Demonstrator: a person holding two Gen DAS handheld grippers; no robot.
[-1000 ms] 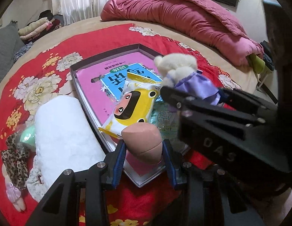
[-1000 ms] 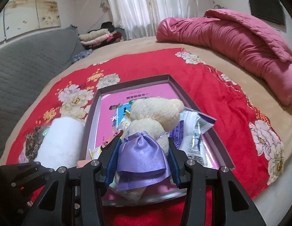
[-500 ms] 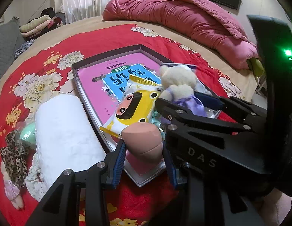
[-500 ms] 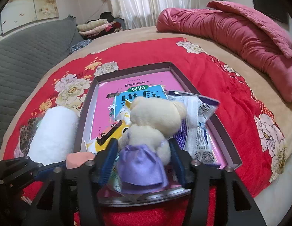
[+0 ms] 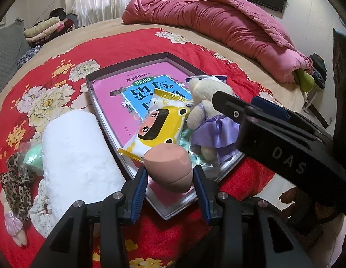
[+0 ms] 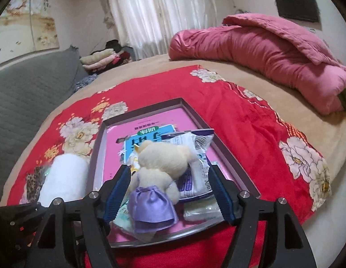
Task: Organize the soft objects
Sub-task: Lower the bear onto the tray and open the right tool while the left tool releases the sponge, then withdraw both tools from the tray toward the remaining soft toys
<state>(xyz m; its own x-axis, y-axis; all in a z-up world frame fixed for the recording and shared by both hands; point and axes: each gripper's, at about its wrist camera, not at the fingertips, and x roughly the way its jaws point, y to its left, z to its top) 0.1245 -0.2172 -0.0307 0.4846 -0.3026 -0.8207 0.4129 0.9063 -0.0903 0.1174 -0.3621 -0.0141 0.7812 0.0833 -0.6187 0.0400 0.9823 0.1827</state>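
My left gripper (image 5: 170, 176) is shut on a peach egg-shaped sponge (image 5: 168, 165), held just above the near corner of the grey tray (image 5: 126, 65). A cream teddy bear in a purple skirt (image 6: 161, 163) lies in the tray (image 6: 139, 109) on top of some packets. The jaws of my right gripper (image 6: 170, 178) are opening. They stand on either side of the bear, and the blue pads are clear of it. In the left wrist view the bear (image 5: 206, 116) rests beside a yellow wipes packet (image 5: 159, 125).
A pink book lines the tray floor, and a white-blue packet (image 6: 195, 156) lies under the bear. A white towel roll (image 5: 77, 156), a green item (image 5: 33, 158) and leopard cloth (image 5: 14, 183) lie left of the tray on the red blanket. A pink quilt (image 6: 262, 47) is heaped at the back.
The right jaws have spread off the bear, which went from held above the tray to lying in it. The left gripper and its sponge have stayed put.
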